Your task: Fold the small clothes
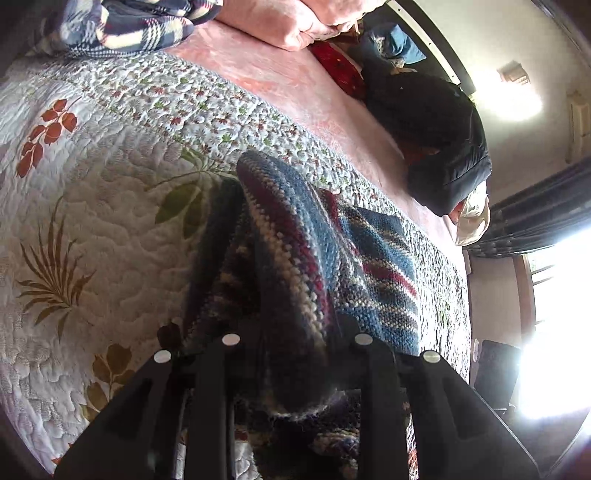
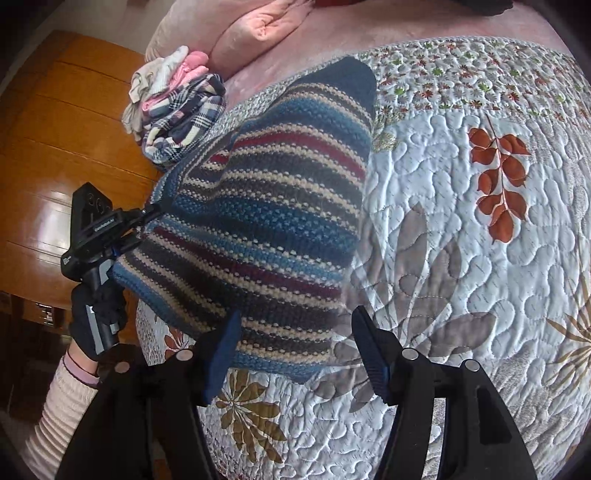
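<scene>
A striped knit garment (image 2: 266, 206) in blue, maroon and cream lies partly on the floral quilt (image 2: 461, 266). Its left edge is lifted off the bed. My left gripper (image 2: 149, 213), held by a gloved hand (image 2: 98, 314), is shut on that raised edge. In the left wrist view the knit (image 1: 288, 236) drapes over and between the left gripper (image 1: 291, 332), hiding its tips. My right gripper (image 2: 295, 332) is open, its blue pads (image 2: 225, 354) wide apart on either side of the garment's near lower edge.
A pile of plaid and pink clothes (image 2: 181, 114) sits at the quilt's far corner beside a pink pillow (image 2: 258, 33). A dark jacket (image 1: 436, 122) lies on the pink sheet. A wooden wardrobe (image 2: 55, 129) stands off the bed's left edge, and a bright window (image 1: 554, 314) is nearby.
</scene>
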Tool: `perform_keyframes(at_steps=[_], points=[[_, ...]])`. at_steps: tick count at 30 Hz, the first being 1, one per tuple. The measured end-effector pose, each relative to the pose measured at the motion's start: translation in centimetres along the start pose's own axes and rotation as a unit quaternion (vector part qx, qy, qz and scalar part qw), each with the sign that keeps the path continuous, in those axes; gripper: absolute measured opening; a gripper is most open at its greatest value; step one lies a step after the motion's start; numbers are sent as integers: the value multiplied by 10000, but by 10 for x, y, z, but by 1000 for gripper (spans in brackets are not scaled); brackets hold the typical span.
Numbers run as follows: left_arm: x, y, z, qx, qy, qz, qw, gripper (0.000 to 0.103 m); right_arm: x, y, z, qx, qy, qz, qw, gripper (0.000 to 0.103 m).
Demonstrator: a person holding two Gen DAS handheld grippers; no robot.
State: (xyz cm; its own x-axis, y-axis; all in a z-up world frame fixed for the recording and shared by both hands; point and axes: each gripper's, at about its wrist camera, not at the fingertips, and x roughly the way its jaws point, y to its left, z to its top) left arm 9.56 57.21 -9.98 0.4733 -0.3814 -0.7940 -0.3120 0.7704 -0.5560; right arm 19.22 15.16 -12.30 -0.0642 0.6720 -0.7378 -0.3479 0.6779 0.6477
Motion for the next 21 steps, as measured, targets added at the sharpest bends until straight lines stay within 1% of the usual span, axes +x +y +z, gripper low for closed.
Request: perform_keyframes(at_steps=[4,7,8,10,12,15,17,19,21], points=[[16,13,-6,-19,77,81,9999,23,11,6,-1,-45,119,-78,9999,63],[32,21,-13,-46,157,221,9996,25,18,9,-3,-114,195,-232,9995,63],[38,21,-15,-86,169,219,9996,25,21,11,-3,-139,223,-294,9992,63],[37,24,-16,-236,122,98,9996,27,25,12,-4,-164,272,-379,9988,63],[27,24,-19,-312,107,46,9994,29,26,11,-6,-147,284,-382,9988,63],[1,23,-29,-229,-9,21,9997,34,22,12,-10,-129,249,-295,9992,64],[-17,27,-39,-208,5,-39,9998,42,19,10,-15,-44,229,-150,9996,68],[-32,29,-54,-219,59,-178,9996,47,16,5,-22,48,221,-9,9997,69],[-42,36,-69,-340,68,-402,9986,47,18,2,-26,126,233,66,9996,69]])
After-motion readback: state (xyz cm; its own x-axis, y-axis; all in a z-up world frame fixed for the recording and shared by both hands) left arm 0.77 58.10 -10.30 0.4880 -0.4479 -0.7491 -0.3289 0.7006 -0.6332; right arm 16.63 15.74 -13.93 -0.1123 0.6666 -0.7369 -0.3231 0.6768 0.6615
